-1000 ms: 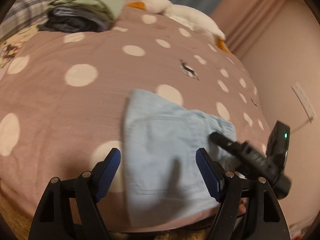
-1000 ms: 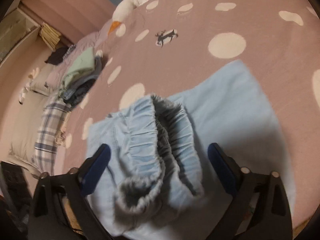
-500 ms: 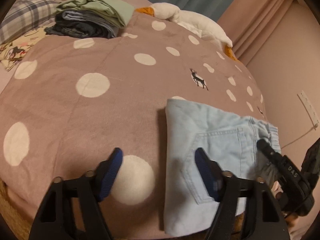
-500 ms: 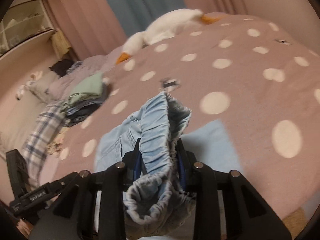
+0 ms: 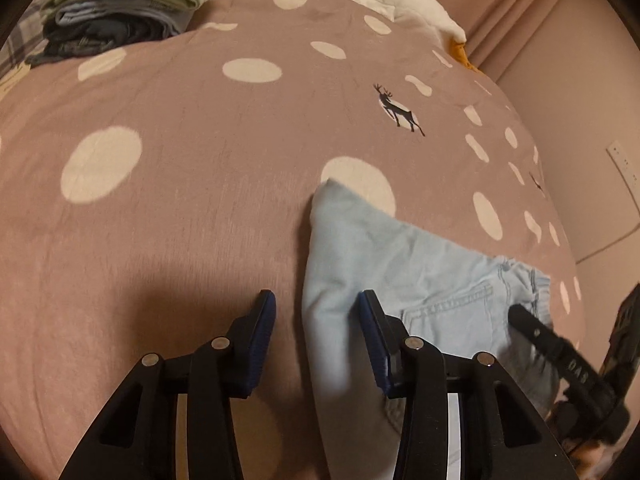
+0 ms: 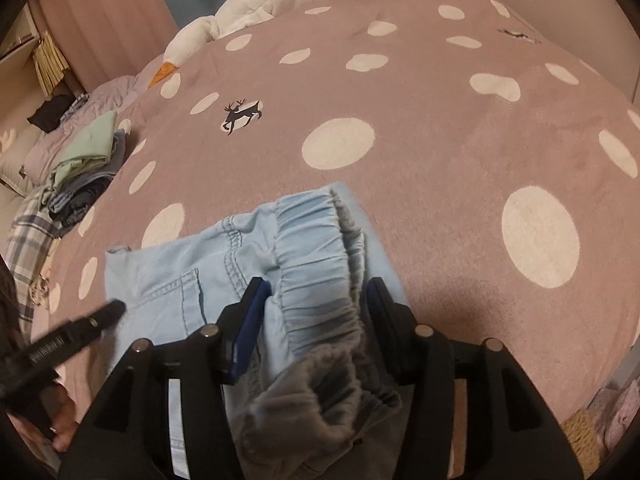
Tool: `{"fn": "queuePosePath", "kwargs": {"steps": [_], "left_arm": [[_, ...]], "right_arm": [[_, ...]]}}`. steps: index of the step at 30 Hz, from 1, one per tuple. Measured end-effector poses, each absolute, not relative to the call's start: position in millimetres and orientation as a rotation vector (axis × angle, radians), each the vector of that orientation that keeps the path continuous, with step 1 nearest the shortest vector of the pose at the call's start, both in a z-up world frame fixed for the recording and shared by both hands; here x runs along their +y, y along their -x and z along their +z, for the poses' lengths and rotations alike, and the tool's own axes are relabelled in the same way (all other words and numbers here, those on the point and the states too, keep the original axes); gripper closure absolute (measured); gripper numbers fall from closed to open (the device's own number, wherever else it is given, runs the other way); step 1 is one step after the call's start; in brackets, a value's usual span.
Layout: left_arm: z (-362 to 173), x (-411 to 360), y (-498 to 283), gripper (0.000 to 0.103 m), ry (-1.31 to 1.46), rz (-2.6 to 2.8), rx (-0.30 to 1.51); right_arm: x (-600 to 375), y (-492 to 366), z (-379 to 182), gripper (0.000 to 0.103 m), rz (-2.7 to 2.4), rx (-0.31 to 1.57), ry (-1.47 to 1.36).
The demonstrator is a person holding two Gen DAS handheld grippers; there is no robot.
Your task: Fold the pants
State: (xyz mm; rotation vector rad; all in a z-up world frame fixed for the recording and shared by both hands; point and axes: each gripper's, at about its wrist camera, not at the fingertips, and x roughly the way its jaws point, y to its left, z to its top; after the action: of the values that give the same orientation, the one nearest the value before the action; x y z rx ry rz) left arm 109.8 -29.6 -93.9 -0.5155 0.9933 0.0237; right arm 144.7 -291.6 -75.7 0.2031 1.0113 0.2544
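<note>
The light-blue denim pants (image 6: 208,280) look soft and floppy; their elastic waistband (image 6: 316,280), lower centre, sits between the right gripper's (image 6: 316,312) parted jaws, while the left gripper (image 5: 316,320) straddles the folded edge, apart.

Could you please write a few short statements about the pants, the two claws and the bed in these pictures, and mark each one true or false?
1. The pants are light blue denim. True.
2. The left claw is clamped shut on a pant leg. False: its fingers stand apart, with the folded edge of the pants between them.
3. The elastic waistband lies between the fingers of the right claw. True.
4. The bedcover is plain white. False: it is dusty pink with white dots and small deer.
5. A stack of folded clothes sits farther up the bed. True.
</note>
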Motion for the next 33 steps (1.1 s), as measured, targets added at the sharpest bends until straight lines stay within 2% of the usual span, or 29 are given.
{"fn": "queuePosePath", "kwargs": {"steps": [17,22,33], "left_arm": [[-92.9,-50.2,-28.6,0.059,0.467,-0.003,1.010],[-93.4,-48.5,-24.4,0.059,0.489,-0.018,1.019],[-95.5,-45.5,-14.0,0.059,0.531,-0.039,1.034]], "right_arm": [[-282.0,-138.2,-73.2,0.041,0.215,1.023,-0.159],[-284.0,-126.9,-63.2,0.034,0.195,1.013,-0.117],[-298.3,-97.0,-71.2,0.033,0.225,1.030,-0.104]]}}
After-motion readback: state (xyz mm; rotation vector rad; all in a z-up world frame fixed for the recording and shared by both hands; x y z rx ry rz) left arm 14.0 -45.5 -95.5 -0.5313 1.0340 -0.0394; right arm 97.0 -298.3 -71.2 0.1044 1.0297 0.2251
